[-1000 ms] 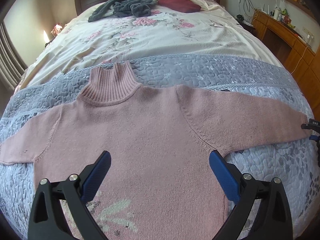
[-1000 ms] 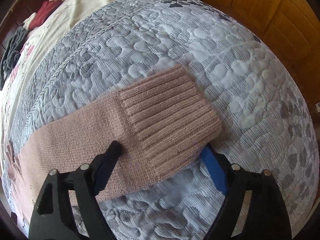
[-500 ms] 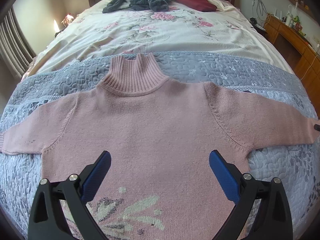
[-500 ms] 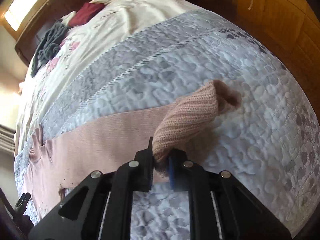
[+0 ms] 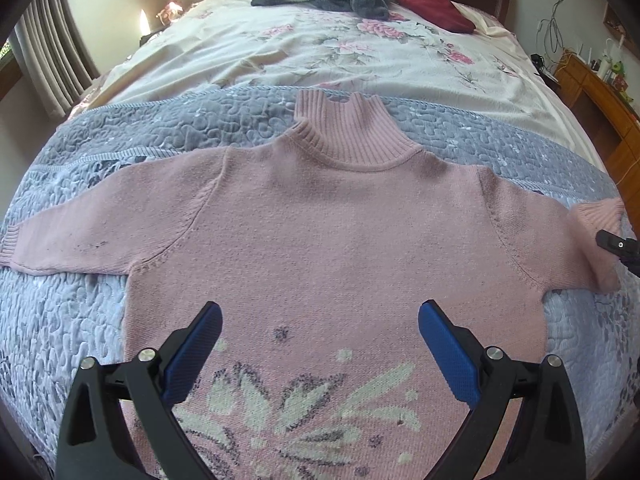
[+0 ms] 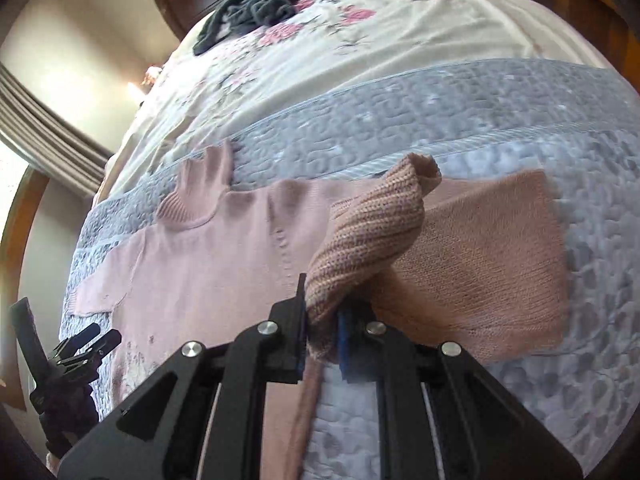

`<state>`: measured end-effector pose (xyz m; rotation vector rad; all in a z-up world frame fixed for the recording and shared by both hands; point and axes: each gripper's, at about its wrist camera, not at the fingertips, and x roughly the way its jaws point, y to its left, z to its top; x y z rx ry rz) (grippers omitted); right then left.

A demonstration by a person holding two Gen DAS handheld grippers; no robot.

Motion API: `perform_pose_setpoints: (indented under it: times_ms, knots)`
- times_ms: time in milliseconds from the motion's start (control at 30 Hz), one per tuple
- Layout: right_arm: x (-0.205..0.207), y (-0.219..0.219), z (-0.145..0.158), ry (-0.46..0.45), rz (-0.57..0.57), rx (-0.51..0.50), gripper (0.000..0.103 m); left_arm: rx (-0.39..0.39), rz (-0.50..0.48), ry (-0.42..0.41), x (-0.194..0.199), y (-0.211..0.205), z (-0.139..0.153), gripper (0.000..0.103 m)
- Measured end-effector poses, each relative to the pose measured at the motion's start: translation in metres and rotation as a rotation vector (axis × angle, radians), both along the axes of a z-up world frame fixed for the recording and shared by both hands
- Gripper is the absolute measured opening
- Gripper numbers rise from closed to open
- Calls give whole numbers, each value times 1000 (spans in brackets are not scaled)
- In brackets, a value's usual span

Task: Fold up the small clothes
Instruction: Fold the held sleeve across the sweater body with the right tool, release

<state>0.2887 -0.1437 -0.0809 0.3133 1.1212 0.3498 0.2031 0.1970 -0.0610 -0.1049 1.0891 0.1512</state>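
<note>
Now right tool [image 6: 322, 334] on sweater cuff [image 6: 372, 232] — left tool [image 5: 320, 344] wide

Soft daylight fills both fisheye views, entering from a window [image 6: 12, 184] blown out to white at nine o'clock in the right wrist view. A small glare spot glows on the wall [image 5: 142, 24] at eleven o'clock in the left wrist view. Black vignetting rings every edge, the bed [image 5: 360, 60] bulges barrel-like, and the lifted sleeve [image 6: 500, 264] looks motion-smeared.
</note>
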Motion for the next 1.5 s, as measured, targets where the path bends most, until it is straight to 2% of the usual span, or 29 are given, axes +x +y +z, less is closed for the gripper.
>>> perform_pose_setpoints:
  times_ms: [200,433,500,567,667,767,867,1033,1067,1133,1200,1233,1267,1367,1467,1500]
  knots:
    - [2,79,-21,31,94,-27,11,-30,25,3,-5,24,-1,99]
    - [-6,123,-61,68,163,-95,12,-56,20,19,-2,26,-4,99]
    - [-11,128,-71,89,207,-104,25,-67,8,21,1,21,-4,99]
    - [-21,129,-74,111,270,-63,31,-81,-7,24,5,14,-5,99]
    - [-41,115,-64,96,312,-13,35,-95,-44,39,12,-2,-10,99]
    - [-59,79,-46,53,272,17,43,-118,-93,73,21,-27,-23,99]
    - [-74,41,-35,29,208,-12,43,-137,-100,140,32,-47,-46,99]
    - [-103,-12,-35,28,115,-49,43,-220,-92,236,54,-72,-84,95]
    - [-107,-21,-36,28,100,-49,43,-231,-91,241,57,-77,-88,83]
    - [-114,-32,-36,23,72,-57,43,-232,-87,249,63,-86,-94,69]
    - [-118,-41,-36,17,52,-77,43,-239,-88,235,66,-91,-93,40]
    - [-119,-44,-36,14,46,-80,43,-237,-82,222,66,-91,-91,33]
    - [-120,-45,-36,13,40,-78,43,-241,-77,201,66,-90,-86,8]
    - [-118,-52,-37,19,19,-65,43,-318,-61,141,62,-77,-70,6]
    - [-115,-50,-34,15,11,-57,43,-363,-44,60,54,-55,-47,6]
    - [-112,-46,-33,13,10,-54,43,-354,-33,31,51,-46,-37,6]
